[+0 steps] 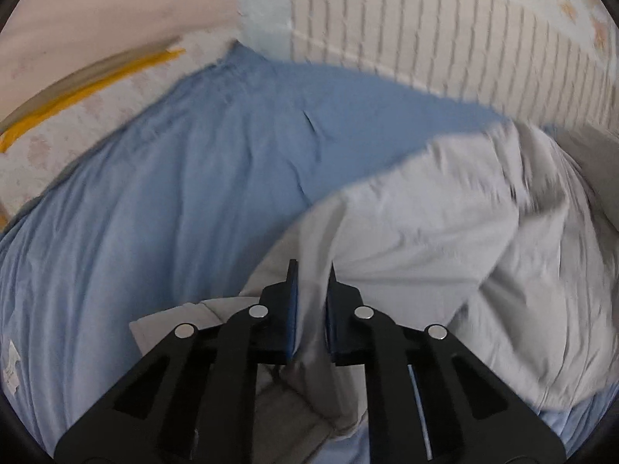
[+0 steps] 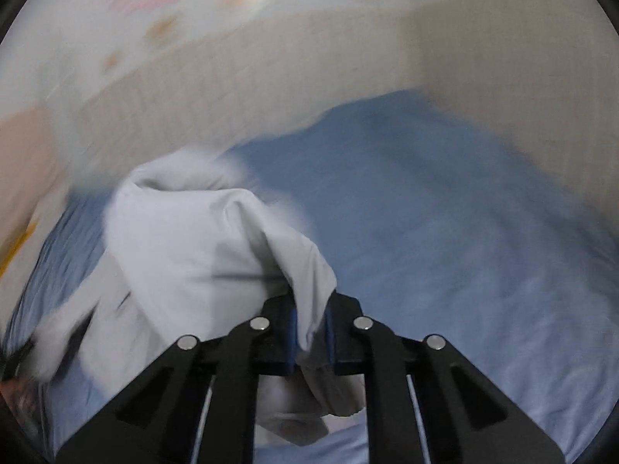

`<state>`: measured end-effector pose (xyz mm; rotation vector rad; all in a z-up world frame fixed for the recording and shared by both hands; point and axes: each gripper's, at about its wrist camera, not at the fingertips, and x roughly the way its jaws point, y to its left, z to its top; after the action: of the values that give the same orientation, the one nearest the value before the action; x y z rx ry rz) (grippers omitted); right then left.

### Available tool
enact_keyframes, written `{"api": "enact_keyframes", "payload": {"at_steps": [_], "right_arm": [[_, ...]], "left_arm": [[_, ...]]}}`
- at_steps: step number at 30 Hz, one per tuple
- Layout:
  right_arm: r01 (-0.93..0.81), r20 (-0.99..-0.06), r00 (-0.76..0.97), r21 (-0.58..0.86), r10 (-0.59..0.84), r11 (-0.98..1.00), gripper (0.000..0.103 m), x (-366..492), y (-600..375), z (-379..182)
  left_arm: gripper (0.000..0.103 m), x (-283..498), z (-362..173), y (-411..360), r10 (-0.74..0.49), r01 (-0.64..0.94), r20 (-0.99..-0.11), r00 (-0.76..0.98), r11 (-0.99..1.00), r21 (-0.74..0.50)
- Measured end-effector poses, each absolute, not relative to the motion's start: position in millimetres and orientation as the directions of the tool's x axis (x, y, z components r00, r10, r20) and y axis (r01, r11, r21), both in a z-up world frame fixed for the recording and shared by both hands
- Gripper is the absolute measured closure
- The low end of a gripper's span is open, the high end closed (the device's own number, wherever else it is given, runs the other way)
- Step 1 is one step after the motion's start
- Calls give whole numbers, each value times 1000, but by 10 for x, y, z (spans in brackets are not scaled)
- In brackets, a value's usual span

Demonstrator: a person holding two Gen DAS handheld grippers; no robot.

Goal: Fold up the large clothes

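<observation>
A pale grey-white garment (image 1: 445, 232) lies bunched over a blue bed sheet (image 1: 174, 193). My left gripper (image 1: 312, 290) is shut on a fold of the garment, which runs up and right from the jaws. In the right wrist view my right gripper (image 2: 311, 309) is shut on another part of the same garment (image 2: 185, 239), which drapes up and to the left above the blue sheet (image 2: 445, 232). Both views are motion-blurred.
A white ribbed headboard or wall panel (image 1: 445, 46) stands behind the bed. A patterned cloth with a yellow stripe (image 1: 77, 89) lies at the left bed edge. A beige panel (image 2: 309, 58) rises behind the sheet in the right wrist view.
</observation>
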<state>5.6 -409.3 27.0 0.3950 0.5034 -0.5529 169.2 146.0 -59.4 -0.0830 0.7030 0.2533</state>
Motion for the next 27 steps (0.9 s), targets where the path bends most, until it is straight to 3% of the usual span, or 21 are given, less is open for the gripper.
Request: {"api": "enact_keyframes", "payload": {"at_steps": [4, 9, 13, 14, 15, 16, 17, 18, 20, 23, 27], "right_arm": [[726, -571, 645, 251, -508, 640, 93, -293, -4650, 3], [750, -618, 602, 221, -505, 624, 92, -202, -4866, -260], [747, -706, 574, 243, -416, 619, 82, -208, -4998, -477], [746, -711, 577, 261, -401, 613, 82, -235, -5040, -475], [747, -705, 589, 287, -396, 600, 80, -302, -5067, -434], [768, -698, 571, 267, -433, 582, 51, -346, -5082, -381], [801, -668, 543, 229, -509, 553, 29, -448, -5042, -229], [838, -591, 516, 199, -620, 508, 8, -622, -5002, -36], [882, -511, 464, 186, -724, 434, 7, -876, -4967, 224], [834, -462, 552, 289, -695, 470, 4, -1016, -4830, 322], [647, -586, 708, 314, -394, 695, 3, -336, -4431, -79]], "left_arm": [[103, 1704, -383, 1513, 310, -316, -557, 771, 945, 88], [103, 1738, 102, 2080, 482, -527, -443, 756, 849, 25], [103, 1767, 92, 2186, 489, -580, -503, 712, 814, -29], [100, 1799, 76, 2140, 476, -572, -510, 716, 819, -39], [83, 1830, 59, 1995, 443, -538, -518, 732, 842, -41], [69, 1902, 30, 1804, 423, -509, -518, 744, 860, -28], [40, 1947, 14, 1612, 407, -474, -510, 758, 881, -1], [17, 1994, -12, 1362, 395, -431, -487, 779, 902, 42], [5, 2011, -53, 1004, 381, -361, -437, 815, 923, 133], [3, 2042, -232, 364, 294, -194, -397, 870, 942, 272], [3, 2047, -574, -71, 212, -59, -463, 861, 945, 322]]}}
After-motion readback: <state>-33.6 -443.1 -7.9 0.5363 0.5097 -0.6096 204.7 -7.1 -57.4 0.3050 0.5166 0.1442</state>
